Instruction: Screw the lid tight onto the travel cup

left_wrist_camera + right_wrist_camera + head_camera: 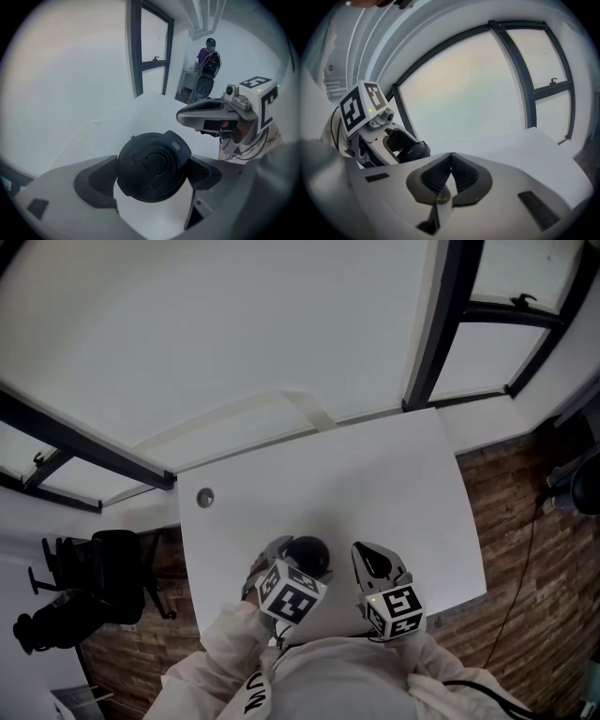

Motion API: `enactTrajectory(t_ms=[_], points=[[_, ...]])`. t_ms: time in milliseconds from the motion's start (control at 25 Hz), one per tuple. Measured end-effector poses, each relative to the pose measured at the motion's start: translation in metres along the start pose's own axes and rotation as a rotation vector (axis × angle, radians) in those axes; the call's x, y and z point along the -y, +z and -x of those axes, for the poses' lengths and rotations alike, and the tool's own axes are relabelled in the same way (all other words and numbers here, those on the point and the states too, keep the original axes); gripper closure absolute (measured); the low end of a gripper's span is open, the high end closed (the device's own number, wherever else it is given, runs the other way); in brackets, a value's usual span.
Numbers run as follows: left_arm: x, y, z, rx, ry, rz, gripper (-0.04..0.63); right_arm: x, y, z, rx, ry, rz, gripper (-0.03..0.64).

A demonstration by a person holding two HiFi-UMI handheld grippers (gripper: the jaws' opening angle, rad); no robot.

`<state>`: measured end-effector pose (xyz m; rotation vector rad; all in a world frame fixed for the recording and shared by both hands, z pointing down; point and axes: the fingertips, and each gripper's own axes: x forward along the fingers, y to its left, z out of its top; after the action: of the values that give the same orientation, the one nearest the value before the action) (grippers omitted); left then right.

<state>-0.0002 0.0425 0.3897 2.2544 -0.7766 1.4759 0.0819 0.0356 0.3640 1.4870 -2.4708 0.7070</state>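
Note:
The travel cup's black lid stands near the front edge of the white table; the cup body below it is hidden in the head view. My left gripper comes down over it from above. In the left gripper view the round lid fills the gap and touches both dark pads. My right gripper hangs just right of the cup, apart from it. Its ribbed pads meet with nothing between them. The right gripper view also shows the dark cup inside my left gripper.
A small round grommet sits in the table's far left corner. A black chair stands left of the table on a brick-patterned floor. Windows with dark frames run behind. A person stands far off.

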Motion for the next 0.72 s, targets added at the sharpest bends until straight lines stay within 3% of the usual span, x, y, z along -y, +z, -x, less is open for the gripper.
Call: enactTrajectory(t_ms=[280, 720], points=[[0.002, -0.005, -0.006, -0.094, -0.001, -0.062, 0.140, 0.003, -0.003, -0.002, 0.003, 0.001, -0.020, 0.595], [0.004, -0.006, -0.006, -0.090, 0.021, -0.064, 0.140, 0.011, -0.006, 0.002, 0.002, 0.005, -0.034, 0.595]])
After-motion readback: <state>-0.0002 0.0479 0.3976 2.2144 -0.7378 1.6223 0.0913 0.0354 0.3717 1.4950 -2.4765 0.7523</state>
